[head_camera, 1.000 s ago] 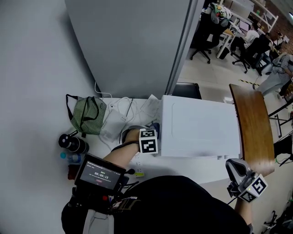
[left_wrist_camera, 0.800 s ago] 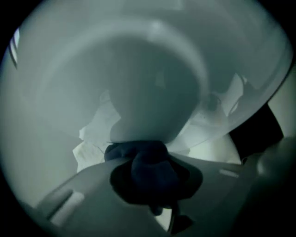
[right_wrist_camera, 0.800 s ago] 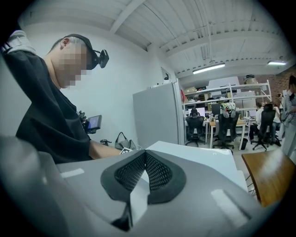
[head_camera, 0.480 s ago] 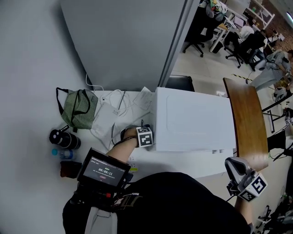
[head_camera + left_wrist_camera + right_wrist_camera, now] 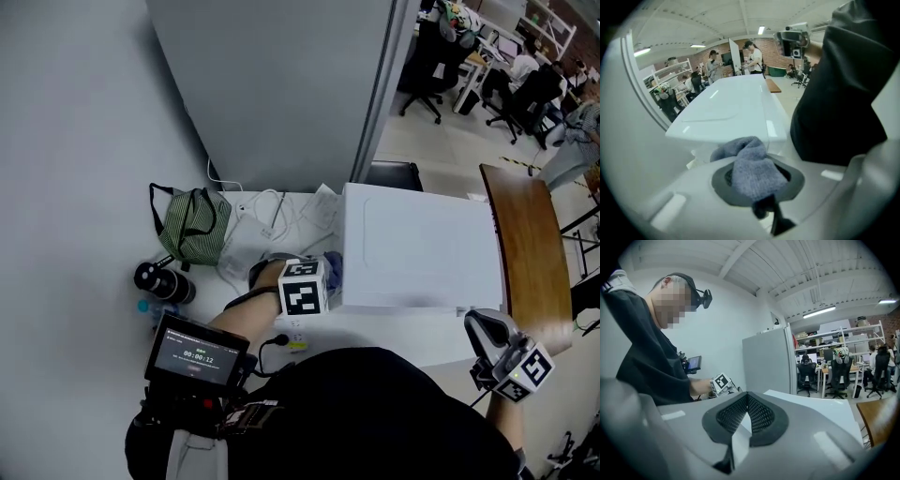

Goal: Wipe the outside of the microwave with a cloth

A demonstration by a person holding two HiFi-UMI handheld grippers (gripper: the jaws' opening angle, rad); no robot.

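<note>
The white microwave [image 5: 422, 246] stands on a white table [image 5: 412, 339]; the left gripper view shows its top [image 5: 724, 105]. My left gripper [image 5: 302, 286] is at the microwave's left side near the front corner. It is shut on a blue-grey cloth [image 5: 333, 267], which bunches between the jaws [image 5: 754, 171] and against the microwave's edge. My right gripper [image 5: 497, 349] hangs off the table's front right corner, away from the microwave. Its jaws [image 5: 746, 413] are shut, pad tips touching and nothing between them.
Left of the microwave lie a green striped bag [image 5: 192, 225], white cables and papers [image 5: 272, 220], and a black bottle [image 5: 161, 281]. A grey partition [image 5: 281, 84] stands behind. A brown wooden tabletop [image 5: 530, 244] lies to the right. Office chairs and people are in the background.
The head camera has swung a little. My left gripper stays at the microwave's left side with the cloth in it. The right gripper has hardly moved.
</note>
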